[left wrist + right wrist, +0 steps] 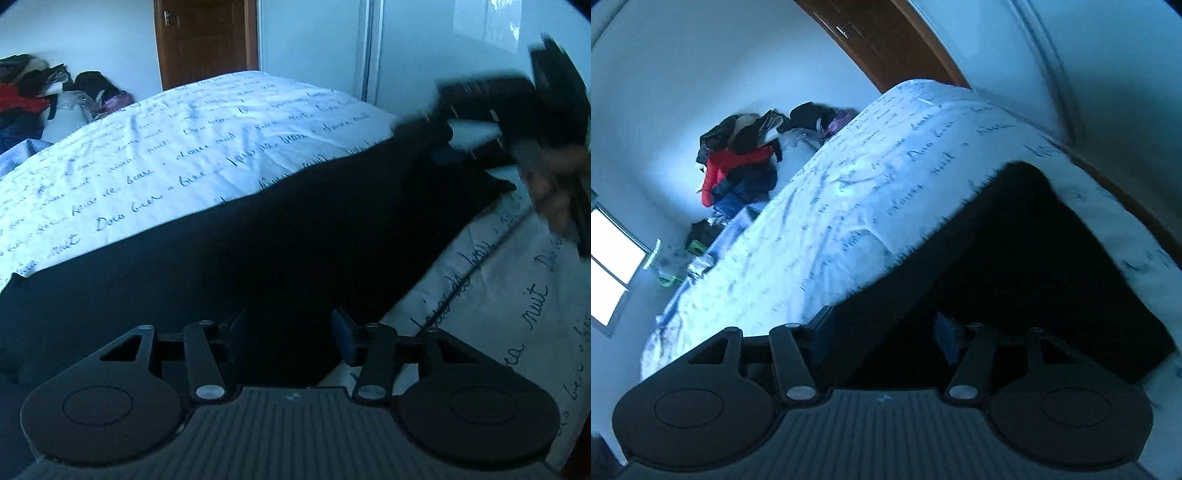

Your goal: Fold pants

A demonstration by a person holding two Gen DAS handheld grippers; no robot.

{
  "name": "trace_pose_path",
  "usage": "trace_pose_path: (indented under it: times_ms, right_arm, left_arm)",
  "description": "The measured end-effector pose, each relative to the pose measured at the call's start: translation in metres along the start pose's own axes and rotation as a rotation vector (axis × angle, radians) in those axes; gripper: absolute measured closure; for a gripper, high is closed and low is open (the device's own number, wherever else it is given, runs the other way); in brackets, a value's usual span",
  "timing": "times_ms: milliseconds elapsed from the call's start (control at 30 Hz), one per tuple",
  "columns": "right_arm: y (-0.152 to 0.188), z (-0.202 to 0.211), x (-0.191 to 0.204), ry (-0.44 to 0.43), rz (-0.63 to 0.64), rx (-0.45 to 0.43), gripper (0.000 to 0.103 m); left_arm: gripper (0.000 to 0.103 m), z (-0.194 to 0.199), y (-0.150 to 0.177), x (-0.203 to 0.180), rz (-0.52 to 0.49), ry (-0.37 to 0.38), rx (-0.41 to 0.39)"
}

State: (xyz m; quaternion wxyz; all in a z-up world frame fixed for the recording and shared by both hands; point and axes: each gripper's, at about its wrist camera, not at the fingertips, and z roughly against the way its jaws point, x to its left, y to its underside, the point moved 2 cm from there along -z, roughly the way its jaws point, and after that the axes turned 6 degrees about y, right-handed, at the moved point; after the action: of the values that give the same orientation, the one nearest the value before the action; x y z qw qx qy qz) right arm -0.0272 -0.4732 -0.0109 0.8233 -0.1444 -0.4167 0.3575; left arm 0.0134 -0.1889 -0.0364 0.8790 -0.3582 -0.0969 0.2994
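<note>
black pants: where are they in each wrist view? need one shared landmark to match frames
Left wrist: the black pants run as a dark band from lower left to upper right across the bed, in front of the gripper.
Right wrist: the black pants fill the right centre, narrowing toward the bed's far edge.
Shared landmark: the brown wooden door beyond the bed.

black pants [258,243], white bedspread [184,140] with blue handwriting, brown door [203,40]
</note>
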Motion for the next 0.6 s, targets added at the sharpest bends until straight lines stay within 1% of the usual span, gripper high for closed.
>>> trace_pose_path:
  times_ms: [67, 100, 233, 300, 400, 433, 467, 567, 600]
  right_arm:
    - [-0.014, -0.01, 0.014, -0.026, 0.021, 0.004, 0.044]
    - [-0.022, -0.015, 0.015, -0.025, 0.023, 0.007, 0.043]
    - [-0.046, -0.05, 0.037, -0.022, 0.057, 0.041, 0.043]
    - [-0.054, -0.072, 0.043, -0.039, 0.057, 0.074, 0.042]
    - [-0.059, -0.089, 0.044, 0.01, 0.064, 0.081, 0.041]
    - [-0.06, -0.089, 0.042, 0.016, 0.055, 0.067, 0.041]
    - [-0.06, -0.081, 0.037, 0.007, 0.042, 0.046, 0.041]
    - [-0.063, -0.055, 0.025, -0.057, 0.0, -0.075, 0.041]
    - [-0.065, -0.051, 0.02, -0.055, -0.015, -0.093, 0.041]
  left_arm:
    - [0.045, -0.003, 0.0, 0.002, 0.013, 0.003, -0.003]
    - [0.044, -0.002, -0.001, 0.005, 0.026, 0.005, -0.004]
    - [0.043, -0.005, -0.008, 0.021, 0.117, 0.029, -0.002]
    - [0.043, -0.006, -0.008, 0.028, 0.154, 0.037, 0.0]
    - [0.043, -0.005, -0.008, 0.033, 0.172, 0.041, 0.0]
    - [0.042, -0.004, -0.008, 0.033, 0.174, 0.043, -0.002]
    - [0.041, -0.003, -0.007, 0.034, 0.175, 0.047, -0.006]
    - [0.039, -0.002, -0.007, 0.036, 0.189, 0.055, -0.013]
    - [0.039, -0.003, -0.006, 0.036, 0.196, 0.057, -0.013]
